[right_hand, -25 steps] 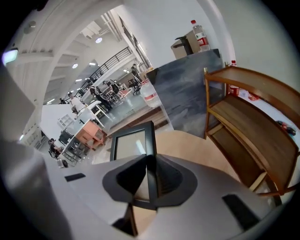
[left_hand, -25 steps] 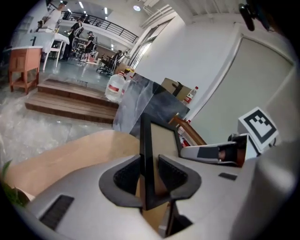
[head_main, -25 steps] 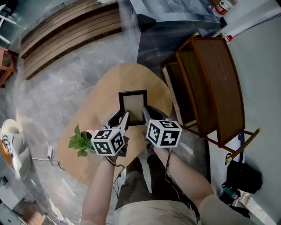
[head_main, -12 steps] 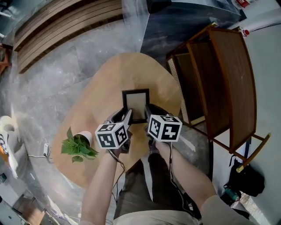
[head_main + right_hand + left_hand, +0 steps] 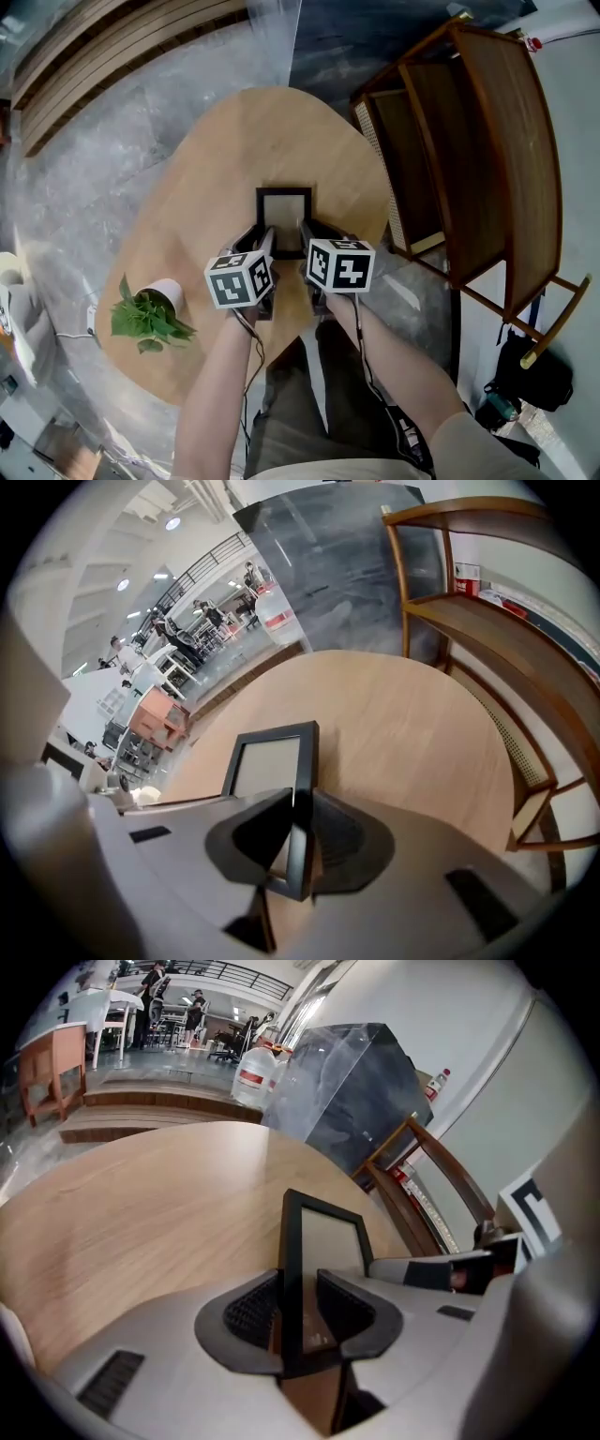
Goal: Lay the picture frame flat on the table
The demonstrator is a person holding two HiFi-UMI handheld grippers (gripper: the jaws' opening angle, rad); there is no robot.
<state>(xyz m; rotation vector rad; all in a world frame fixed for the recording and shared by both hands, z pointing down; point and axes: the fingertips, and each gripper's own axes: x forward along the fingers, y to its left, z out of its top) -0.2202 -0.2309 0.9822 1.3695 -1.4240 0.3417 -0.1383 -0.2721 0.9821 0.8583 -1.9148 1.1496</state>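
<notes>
Status — picture frame (image 5: pixel 284 217) is held by both grippers above the near-centre of the oval wooden table (image 5: pixel 234 141), not lying flat

- left gripper (image 5: pixel 263 246): jaws clenched on the frame's left side bar. In the left gripper view (image 5: pixel 298 1302) the black bar runs straight up between the two ribbed pads, both pads touching it
- right gripper (image 5: pixel 310 240): jaws clamped on the right side bar. In the right gripper view (image 5: pixel 298 832) the bar sits edge-on between the pads, no gap visible
- frame (image 5: pixel 323 1241): black border, pale blank insert. Both gripper views see the face obliquely, receding from the clamped bar, so it stands raised rather than flat on the wood; top edge points away from the person. Exact tilt not readable, and I can't tell whether the bottom edge touches the table – the jaws cover it
- frame in the right gripper view (image 5: pixel 272 766): insert faces the left gripper's side, bare table top (image 5: pixel 394 724) beyond it
- marker cubes: left one (image 5: pixel 239 278) and right one (image 5: pixel 340 265) sit side by side, close together, just behind the frame in the head view

Surroundings:
- potted plant (image 5: pixel 150 314) on the table's left end, well apart from the frame
- wooden shelf unit (image 5: pixel 469 159) on the floor just beside the table's right edge
- dark wrapped block (image 5: pixel 356 1091) beyond the table's far side, a water jug (image 5: pixel 251 1077) next to it
</notes>
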